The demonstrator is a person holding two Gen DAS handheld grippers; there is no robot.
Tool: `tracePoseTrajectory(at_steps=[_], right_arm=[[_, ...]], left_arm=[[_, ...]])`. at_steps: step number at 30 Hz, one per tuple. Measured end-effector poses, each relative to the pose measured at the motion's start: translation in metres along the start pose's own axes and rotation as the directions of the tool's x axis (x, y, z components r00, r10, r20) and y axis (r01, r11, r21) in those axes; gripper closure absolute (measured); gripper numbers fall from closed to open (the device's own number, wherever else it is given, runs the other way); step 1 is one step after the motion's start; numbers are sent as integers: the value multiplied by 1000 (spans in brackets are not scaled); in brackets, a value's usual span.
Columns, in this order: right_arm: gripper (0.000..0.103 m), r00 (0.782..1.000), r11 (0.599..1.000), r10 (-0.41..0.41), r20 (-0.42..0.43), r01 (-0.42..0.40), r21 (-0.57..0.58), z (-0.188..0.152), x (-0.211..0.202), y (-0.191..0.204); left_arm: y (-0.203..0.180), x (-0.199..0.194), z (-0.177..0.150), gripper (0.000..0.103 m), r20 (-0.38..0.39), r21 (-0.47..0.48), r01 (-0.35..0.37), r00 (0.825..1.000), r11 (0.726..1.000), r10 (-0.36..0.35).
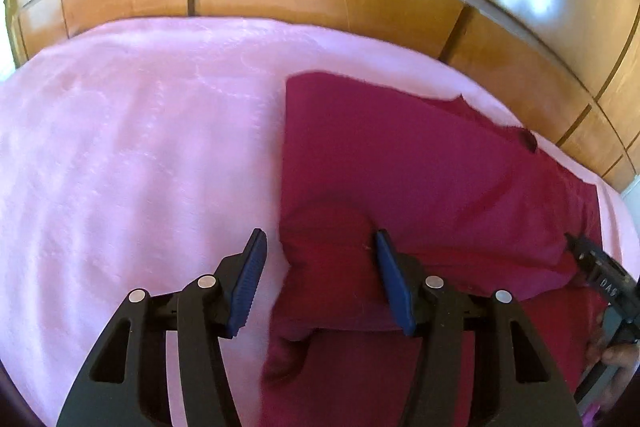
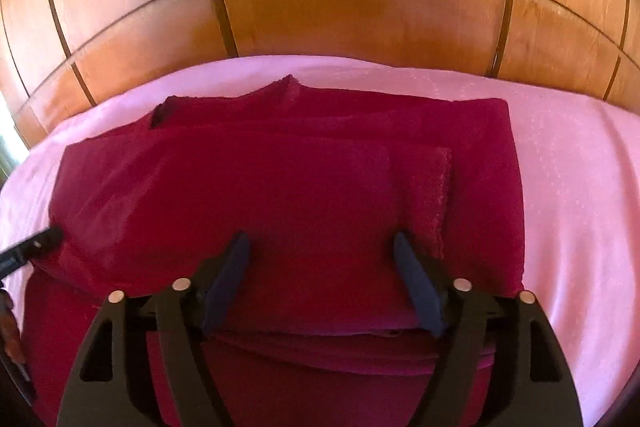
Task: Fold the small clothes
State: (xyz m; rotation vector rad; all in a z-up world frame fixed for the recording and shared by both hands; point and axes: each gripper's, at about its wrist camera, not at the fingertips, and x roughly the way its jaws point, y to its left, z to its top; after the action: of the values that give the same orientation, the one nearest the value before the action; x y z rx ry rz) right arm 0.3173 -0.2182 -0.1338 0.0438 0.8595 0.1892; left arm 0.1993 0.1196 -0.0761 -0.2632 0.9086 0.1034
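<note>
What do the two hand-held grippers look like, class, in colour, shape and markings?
The left gripper has black, cut-out arms with silver round pins and ribbed blue finger pads. The right gripper has the same black frame and pins, with darker blue-grey pads.

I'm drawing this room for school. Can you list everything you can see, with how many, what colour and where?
garment: one, dark red, partly folded, lying on the blanket
blanket: one, pale pink, spread under the garment
wooden panels: several, orange-brown, glossy, standing behind the blanket
left claw: one, black with blue pads, open, over the garment's left edge
right claw: one, black with dark pads, open, over the garment's near part
hand: one, only partly seen, holding the right claw's handle
</note>
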Motion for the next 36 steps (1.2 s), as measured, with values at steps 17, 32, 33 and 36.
tracePoseTrajectory(at_steps=[17,32,33,36], right_arm=[[15,1000,1000,27,15,-27,-4,-3,0,1],[12,999,999,-30,13,31,-40,-4,7,11],[12,999,999,-33,14,33,-41,-4,7,12],[11,999,999,-31,17,31,-39,-4,7,12]], left_arm=[[8,29,61,92,-34,38,169,985,985,-167],[-6,9,47,84,90,162,-55,995,985,40],[-9,-1,46,84,108,161,-50,994,986,33],[-27,-22,35,84,123,212,29,991,977,-56]])
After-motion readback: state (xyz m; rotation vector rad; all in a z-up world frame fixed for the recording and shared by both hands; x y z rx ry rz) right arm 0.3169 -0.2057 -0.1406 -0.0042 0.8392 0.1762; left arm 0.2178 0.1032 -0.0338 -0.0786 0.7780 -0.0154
